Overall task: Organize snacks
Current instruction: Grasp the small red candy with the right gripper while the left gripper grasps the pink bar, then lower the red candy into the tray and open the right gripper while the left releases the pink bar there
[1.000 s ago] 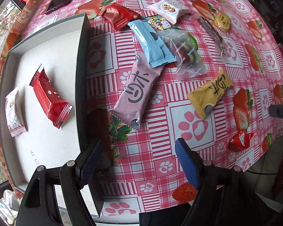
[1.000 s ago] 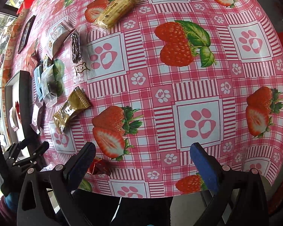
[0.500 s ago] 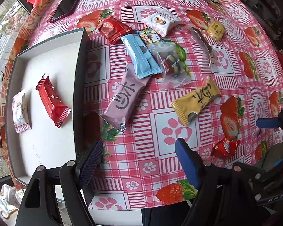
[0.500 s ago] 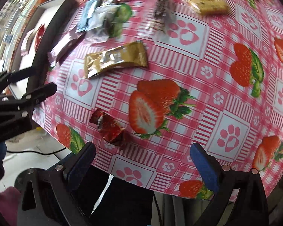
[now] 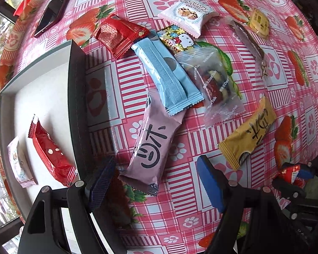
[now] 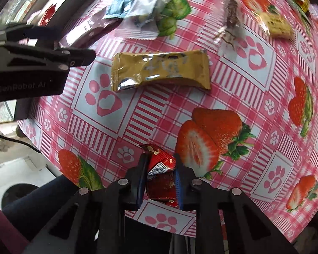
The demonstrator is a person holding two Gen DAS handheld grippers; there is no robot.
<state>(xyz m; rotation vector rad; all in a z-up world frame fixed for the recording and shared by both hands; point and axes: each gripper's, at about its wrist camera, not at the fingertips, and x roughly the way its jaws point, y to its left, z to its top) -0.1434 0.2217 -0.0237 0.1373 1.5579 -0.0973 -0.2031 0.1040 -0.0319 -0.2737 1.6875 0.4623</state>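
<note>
My right gripper (image 6: 160,169) is shut on a small red candy wrapper (image 6: 160,165) at the table's near edge; it also shows in the left wrist view (image 5: 292,174). My left gripper (image 5: 156,186) is open, its fingers astride the near end of a mauve snack bar (image 5: 152,141). A grey tray (image 5: 74,97) on the left holds a red packet (image 5: 50,154) and a pale packet (image 5: 20,165). A blue bar (image 5: 165,76), a clear packet (image 5: 214,84) and a yellow bar (image 5: 250,135) lie on the strawberry tablecloth (image 5: 201,211).
Farther back lie a red packet (image 5: 118,35), a Hello Kitty sweet (image 5: 178,41), a white cookie packet (image 5: 188,12) and a phone (image 5: 53,12). A gold bar (image 6: 161,69) lies ahead of my right gripper. The left gripper (image 6: 31,59) shows at left.
My right gripper has moved in and shut on the red candy wrapper. My left gripper has come lower and closer to the mauve bar.
</note>
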